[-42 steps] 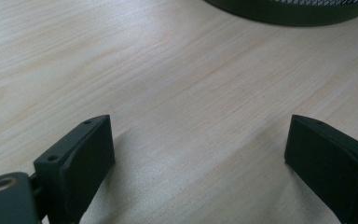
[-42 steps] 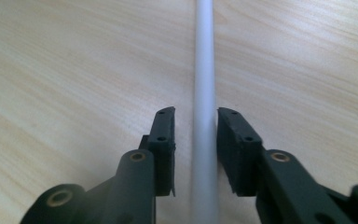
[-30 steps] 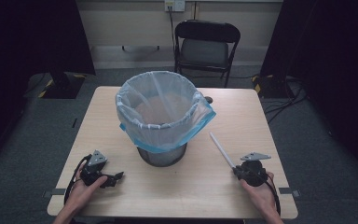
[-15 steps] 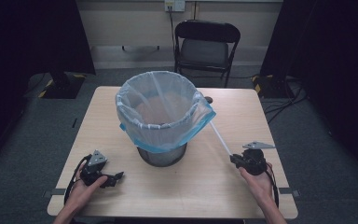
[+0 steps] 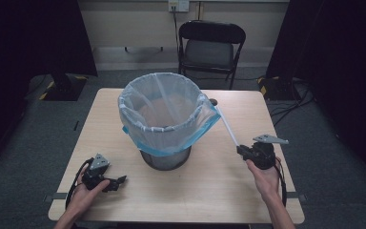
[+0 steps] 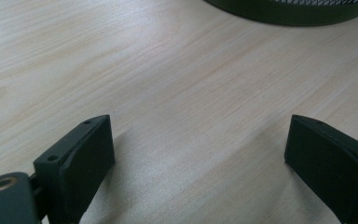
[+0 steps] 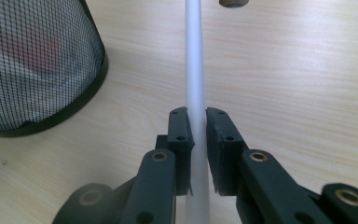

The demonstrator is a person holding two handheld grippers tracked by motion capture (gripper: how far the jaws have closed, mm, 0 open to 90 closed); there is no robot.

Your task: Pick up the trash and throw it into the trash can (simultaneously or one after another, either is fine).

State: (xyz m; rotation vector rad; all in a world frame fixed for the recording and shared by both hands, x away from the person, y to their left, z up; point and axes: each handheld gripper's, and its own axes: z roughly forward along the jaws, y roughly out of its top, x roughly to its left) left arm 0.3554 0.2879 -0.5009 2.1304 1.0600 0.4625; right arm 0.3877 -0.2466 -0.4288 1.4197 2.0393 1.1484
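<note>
The right gripper (image 5: 241,149) pinches a white tube (image 7: 195,79) angled toward the bin (image 5: 164,119), perhaps touching its liner; it has risen since earlier. The left gripper (image 5: 119,180) rests spread.

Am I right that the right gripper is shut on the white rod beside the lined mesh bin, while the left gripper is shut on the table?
Not quite: the left gripper is open, its jaws wide apart over the table, as the left gripper view shows. The right gripper is indeed shut on the white rod beside the mesh bin.
</note>
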